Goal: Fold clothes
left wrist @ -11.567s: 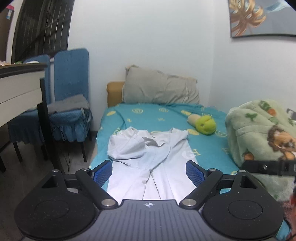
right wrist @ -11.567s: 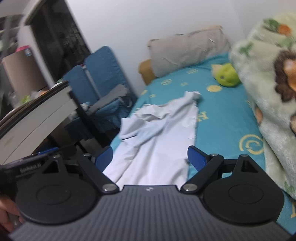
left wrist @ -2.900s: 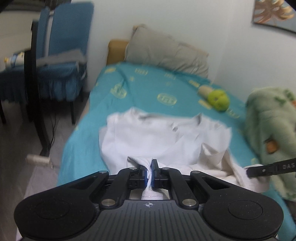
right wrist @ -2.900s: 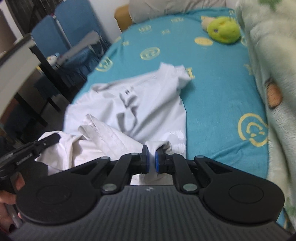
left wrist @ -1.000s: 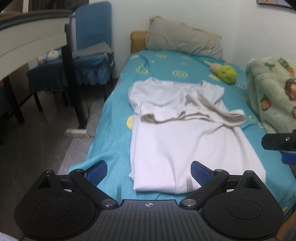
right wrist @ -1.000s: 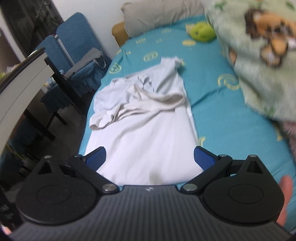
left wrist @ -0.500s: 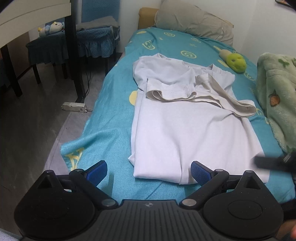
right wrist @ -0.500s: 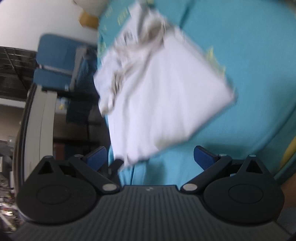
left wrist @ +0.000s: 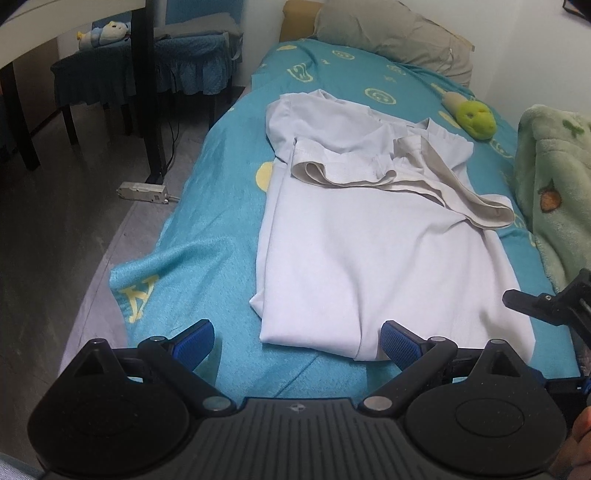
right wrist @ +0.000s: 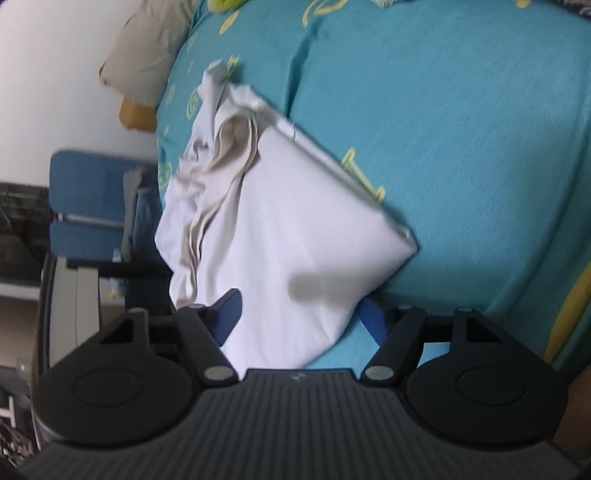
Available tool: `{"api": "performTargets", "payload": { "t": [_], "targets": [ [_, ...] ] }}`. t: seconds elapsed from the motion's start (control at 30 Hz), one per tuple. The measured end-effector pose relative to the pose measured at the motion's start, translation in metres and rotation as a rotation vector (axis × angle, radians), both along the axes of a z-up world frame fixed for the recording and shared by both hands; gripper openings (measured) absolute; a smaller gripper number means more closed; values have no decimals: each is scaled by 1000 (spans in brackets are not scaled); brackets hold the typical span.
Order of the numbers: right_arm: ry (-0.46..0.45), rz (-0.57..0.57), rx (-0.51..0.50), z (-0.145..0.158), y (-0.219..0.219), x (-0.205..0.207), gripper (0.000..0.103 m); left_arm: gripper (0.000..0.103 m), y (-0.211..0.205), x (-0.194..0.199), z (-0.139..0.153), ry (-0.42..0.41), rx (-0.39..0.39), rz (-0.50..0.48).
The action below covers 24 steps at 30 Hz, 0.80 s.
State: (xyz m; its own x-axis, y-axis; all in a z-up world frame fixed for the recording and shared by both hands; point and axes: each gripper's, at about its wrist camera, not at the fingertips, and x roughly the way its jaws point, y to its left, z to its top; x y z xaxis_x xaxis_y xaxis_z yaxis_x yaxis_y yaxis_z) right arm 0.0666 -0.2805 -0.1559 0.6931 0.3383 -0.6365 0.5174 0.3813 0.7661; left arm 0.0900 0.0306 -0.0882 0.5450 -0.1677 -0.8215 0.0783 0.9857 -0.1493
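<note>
A white shirt (left wrist: 369, 243) lies flat on the teal bed (left wrist: 207, 221), its sleeves folded in across the chest. My left gripper (left wrist: 297, 341) is open and empty, just in front of the shirt's near hem, over its left corner. My right gripper (right wrist: 299, 314) is open, rolled sideways, with the shirt's (right wrist: 288, 229) near right corner between its blue fingers (right wrist: 229, 306); contact cannot be told. A part of the right gripper (left wrist: 546, 306) shows at the right edge of the left wrist view.
A green lion blanket (left wrist: 554, 177) is heaped on the bed's right side. A green plush toy (left wrist: 474, 120) and a grey pillow (left wrist: 391, 35) lie at the head. Blue chairs (left wrist: 147, 62), a table leg (left wrist: 151, 92) and a power strip (left wrist: 146, 192) stand on the floor at left.
Both grippers, earlier shut on the shirt, are now open. The left has dropped closer to the near hem. The right has rolled sideways and come down at the shirt's right corner.
</note>
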Motion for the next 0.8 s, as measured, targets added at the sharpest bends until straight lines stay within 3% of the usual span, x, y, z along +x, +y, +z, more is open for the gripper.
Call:
{"api": "performTargets", "payload": {
  "t": [0.13, 0.33, 0.53, 0.63, 0.8],
  "targets": [
    [-9, 5, -25, 0, 0, 2, 15, 97, 3, 4, -5, 37, -68, 12],
    [-129, 15, -29, 20, 4, 0, 11, 97, 8, 10, -19, 119, -336, -6],
    [-177, -17, 1, 28, -3, -5, 9, 97, 17, 18, -27, 141, -512, 43],
    [-180, -30, 6, 28, -5, -7, 8, 97, 24, 20, -31, 135, -576, 84],
    [-153, -45, 8, 23, -7, -9, 8, 94, 28, 23, -31, 93, -593, 139]
  ]
}}
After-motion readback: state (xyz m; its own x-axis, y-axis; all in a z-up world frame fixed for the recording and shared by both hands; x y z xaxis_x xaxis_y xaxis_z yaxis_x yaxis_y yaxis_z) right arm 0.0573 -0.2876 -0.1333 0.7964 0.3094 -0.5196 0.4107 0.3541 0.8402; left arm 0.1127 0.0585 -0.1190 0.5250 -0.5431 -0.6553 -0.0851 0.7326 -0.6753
